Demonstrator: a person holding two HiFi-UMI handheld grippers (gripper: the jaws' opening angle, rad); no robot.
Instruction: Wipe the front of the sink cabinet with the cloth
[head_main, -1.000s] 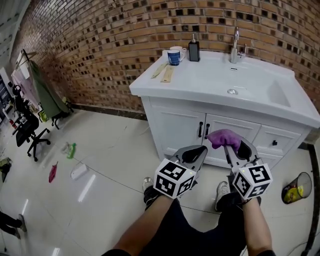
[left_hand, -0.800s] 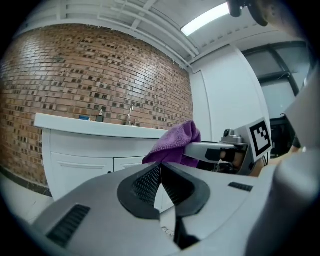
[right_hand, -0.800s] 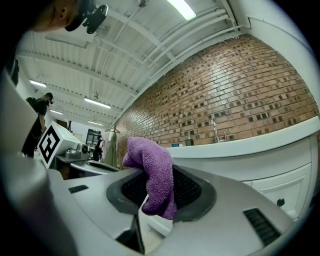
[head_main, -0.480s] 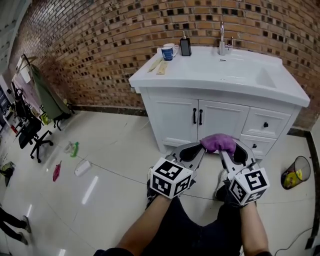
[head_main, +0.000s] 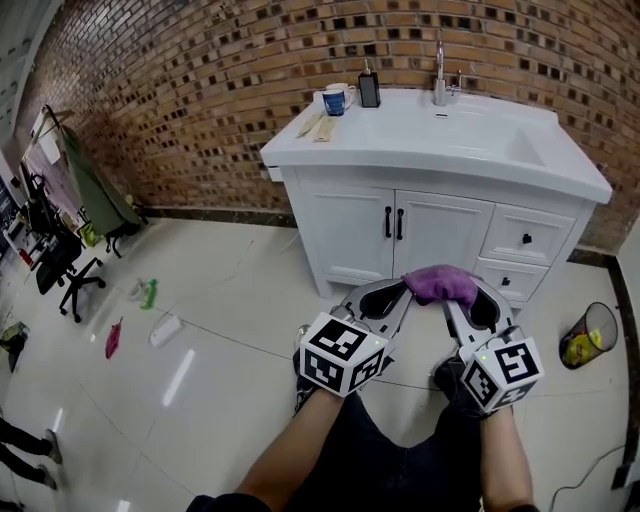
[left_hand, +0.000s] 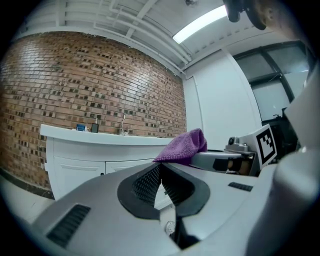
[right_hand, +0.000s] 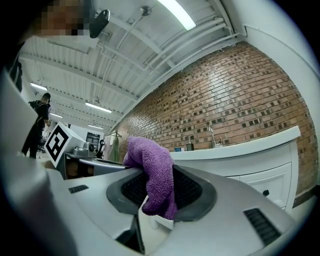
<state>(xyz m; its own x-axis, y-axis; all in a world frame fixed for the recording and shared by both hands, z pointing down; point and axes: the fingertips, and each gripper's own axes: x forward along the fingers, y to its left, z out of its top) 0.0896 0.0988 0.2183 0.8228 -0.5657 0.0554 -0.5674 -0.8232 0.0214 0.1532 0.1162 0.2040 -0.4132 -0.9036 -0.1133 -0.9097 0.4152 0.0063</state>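
Note:
The white sink cabinet (head_main: 345, 235) stands against the brick wall, with two doors with black handles and two drawers on its right. A purple cloth (head_main: 438, 283) hangs bunched from my right gripper (head_main: 452, 298), which is shut on it, low in front of the cabinet and apart from it. In the right gripper view the cloth (right_hand: 152, 160) drapes over the pads of the right gripper (right_hand: 160, 186). My left gripper (head_main: 400, 290) is just left of the cloth, its jaws together with nothing between them. The left gripper view shows the left gripper (left_hand: 160, 170) with the cloth (left_hand: 182, 147) beside it.
On the countertop (head_main: 420, 140) are a faucet (head_main: 439, 75), a soap bottle (head_main: 369, 88) and a blue mug (head_main: 334, 100). A wire bin (head_main: 584, 345) stands on the floor at the right. Bottles (head_main: 148, 296) lie on the tiles at the left, near an office chair (head_main: 60, 265).
The cabinet now shows farther off and higher in the head view. Both grippers have drawn back from the doors. The cloth stays held in the right gripper.

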